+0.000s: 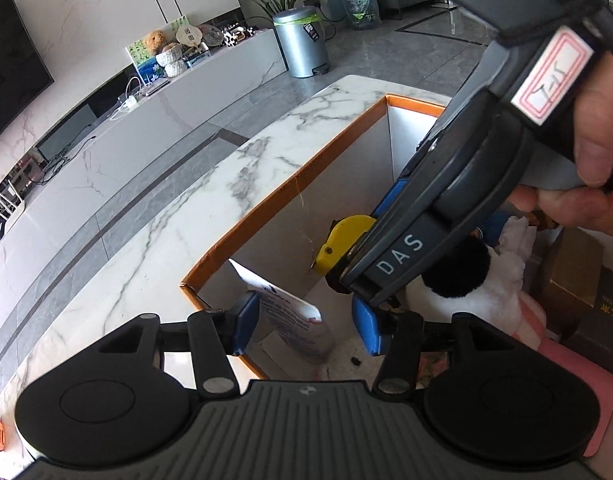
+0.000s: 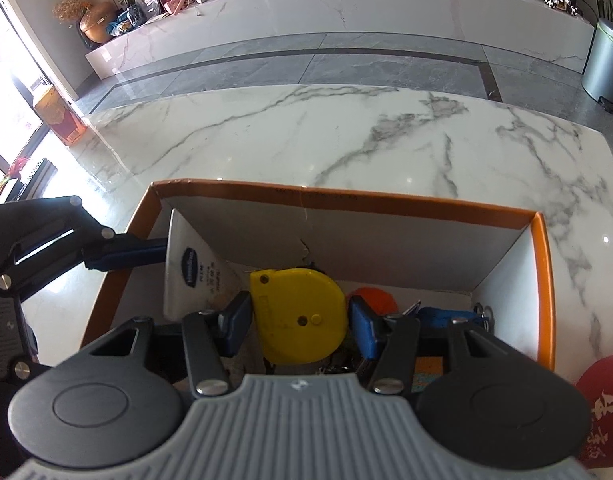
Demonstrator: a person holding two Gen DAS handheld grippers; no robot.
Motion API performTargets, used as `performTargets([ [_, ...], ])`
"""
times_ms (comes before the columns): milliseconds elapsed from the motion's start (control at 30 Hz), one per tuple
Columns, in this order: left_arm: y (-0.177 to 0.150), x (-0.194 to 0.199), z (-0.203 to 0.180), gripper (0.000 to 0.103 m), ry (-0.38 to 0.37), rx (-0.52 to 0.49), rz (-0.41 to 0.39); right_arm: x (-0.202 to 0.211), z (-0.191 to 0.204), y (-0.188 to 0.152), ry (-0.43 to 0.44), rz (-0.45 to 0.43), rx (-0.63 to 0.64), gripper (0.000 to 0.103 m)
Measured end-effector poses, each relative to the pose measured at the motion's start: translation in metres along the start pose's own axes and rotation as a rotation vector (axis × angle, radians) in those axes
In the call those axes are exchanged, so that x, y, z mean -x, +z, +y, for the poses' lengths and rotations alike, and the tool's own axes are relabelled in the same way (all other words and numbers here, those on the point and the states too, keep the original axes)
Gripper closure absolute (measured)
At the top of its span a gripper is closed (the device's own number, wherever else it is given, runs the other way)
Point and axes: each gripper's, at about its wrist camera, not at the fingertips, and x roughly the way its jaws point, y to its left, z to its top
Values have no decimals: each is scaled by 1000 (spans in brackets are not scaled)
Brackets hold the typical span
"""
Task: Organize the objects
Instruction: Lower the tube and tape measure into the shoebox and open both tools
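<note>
Two hand-held grippers work over an open cardboard box (image 2: 544,280) with an orange rim and white inner walls, which sits on a white marble table (image 2: 306,132) veined in grey. In the left wrist view, the left gripper (image 1: 304,322) reaches down into the near corner of the box, its blue-padded fingers spread apart on either side of a white tube (image 1: 290,316) with printed text; the tube stands tilted between them, and it is not clear whether either pad touches it. In the right wrist view, the same white tube (image 2: 194,272) leans against the left inner wall of the box, with one blue finger of the left gripper just beside it. The right gripper (image 2: 300,324) also reaches into the box, its two fingers flanking a yellow tape measure (image 2: 298,316) that lies on the box floor; the fingers sit close to its sides, but whether they press on it cannot be told. Beside the tape measure lie an orange object (image 2: 372,294) and a blue key tag (image 2: 446,316) with metal rings. The left wrist view also shows a black-and-white plush toy (image 1: 478,280) inside the box, partly hidden behind the right gripper's body, which a bare hand (image 1: 594,152) grasps. A grey pedal bin (image 1: 300,42) stands on the tiled floor beyond the table.
</note>
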Motion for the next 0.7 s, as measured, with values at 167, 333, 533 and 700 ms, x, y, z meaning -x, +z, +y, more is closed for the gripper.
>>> performTargets([
  [167,-4,25,14,35,-42,77,-54,1,-2,2,8,0,-24,48],
  [333,-13,50,33,34,-92,173,-75,-8,-1,8,18,33,-54,48],
  [533,-27,71,70,34,-120,384,-62,-27,2,12,19,99,-85,48],
  [700,-38,75,88,34,-71,469,-34,-36,6,17,-1,114,-77,48],
])
